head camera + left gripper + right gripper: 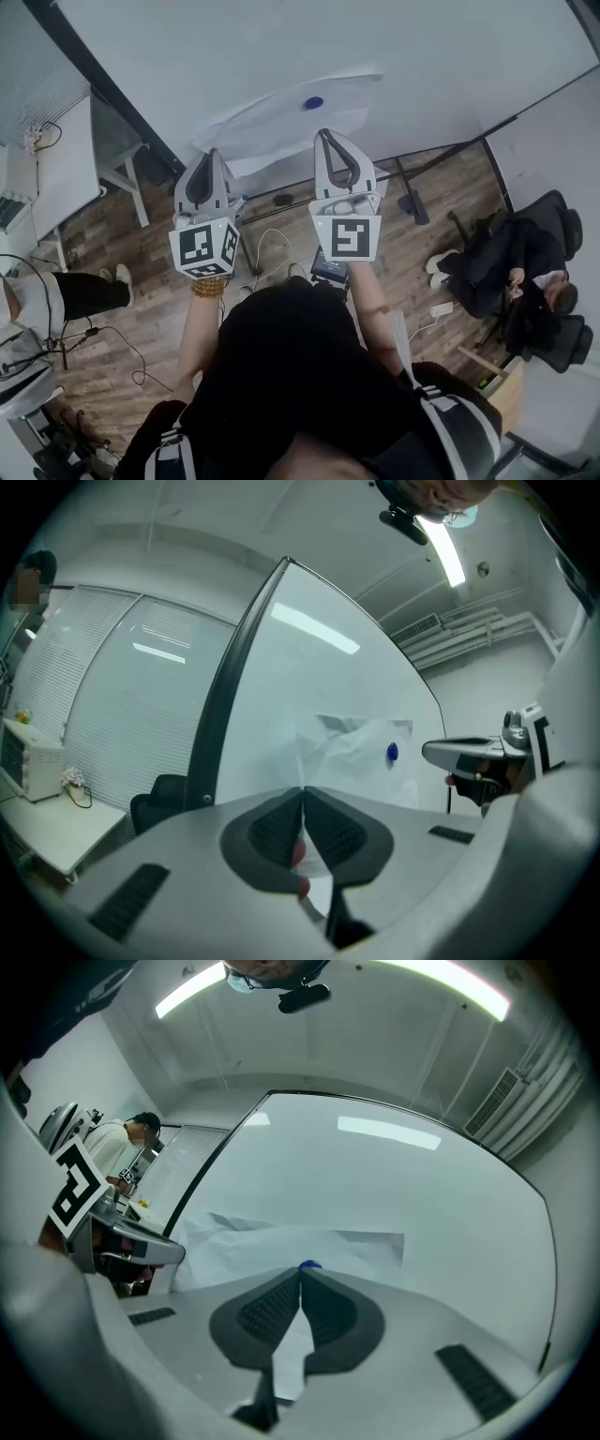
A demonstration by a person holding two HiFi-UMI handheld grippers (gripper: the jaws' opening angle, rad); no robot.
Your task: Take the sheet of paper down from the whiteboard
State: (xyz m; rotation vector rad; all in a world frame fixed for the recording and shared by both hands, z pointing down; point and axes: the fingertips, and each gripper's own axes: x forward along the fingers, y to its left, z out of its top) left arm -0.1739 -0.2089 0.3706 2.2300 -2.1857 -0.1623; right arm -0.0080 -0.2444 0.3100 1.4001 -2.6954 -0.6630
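The left tongs (pixel 303 794) and the right tongs (pixel 300 1274) hide the bottom of the sheet of paper (pixel 281 117). Only the top of the blue magnet (pixel 309 1265) peeks over the right tongs. Both tongs are squeezed shut, each pinching the paper's lower edge. The paper is white and wrinkly. It hangs on the whiteboard (pixel 281 42), pinned by the magnet.

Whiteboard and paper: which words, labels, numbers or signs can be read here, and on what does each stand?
No text can be read.
Sheet of paper on the whiteboard: blank, no print shows.
Marker cube and second marker cube: black-and-white square patterns only, no words.
Print on a person's shirt: too small to read.
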